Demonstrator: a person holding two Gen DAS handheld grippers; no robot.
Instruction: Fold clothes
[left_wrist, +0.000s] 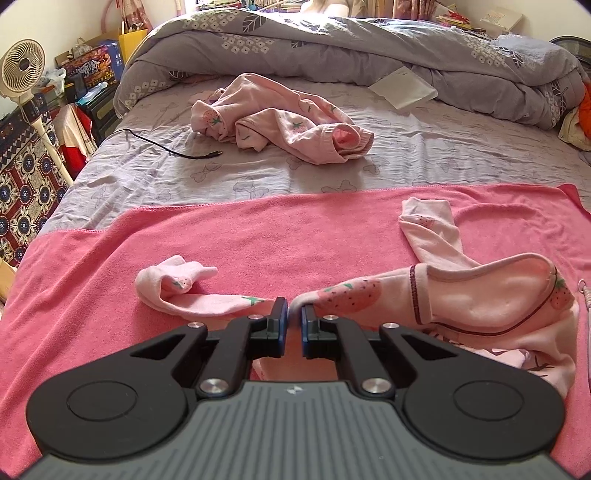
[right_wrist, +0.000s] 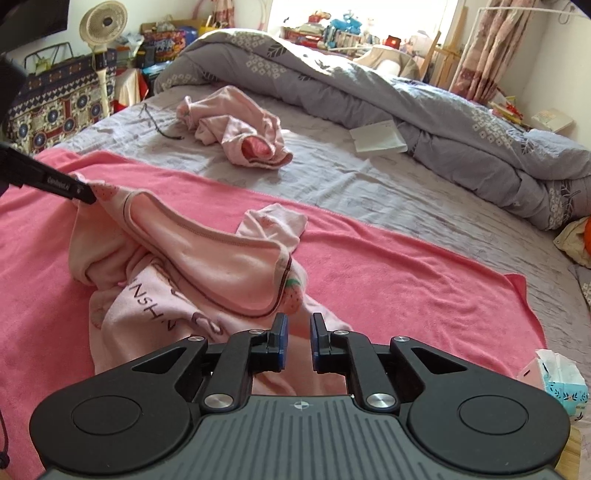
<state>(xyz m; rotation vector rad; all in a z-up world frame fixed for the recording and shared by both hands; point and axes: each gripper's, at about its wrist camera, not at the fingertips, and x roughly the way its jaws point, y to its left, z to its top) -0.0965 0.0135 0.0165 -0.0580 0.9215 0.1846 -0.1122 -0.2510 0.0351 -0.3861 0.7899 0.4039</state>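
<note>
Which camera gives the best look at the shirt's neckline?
The right wrist view: the neckline opens toward it, its trim visible nearly all round. The left wrist view shows it at the frame's right, flattened and distorted.

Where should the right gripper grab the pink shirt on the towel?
Grip the shirt at the dark-trimmed collar rim nearest the right gripper, coming in low from the near side. The left gripper pinches the opposite shoulder, so the collar stands open as a raised, pinchable edge above the towel.
</note>
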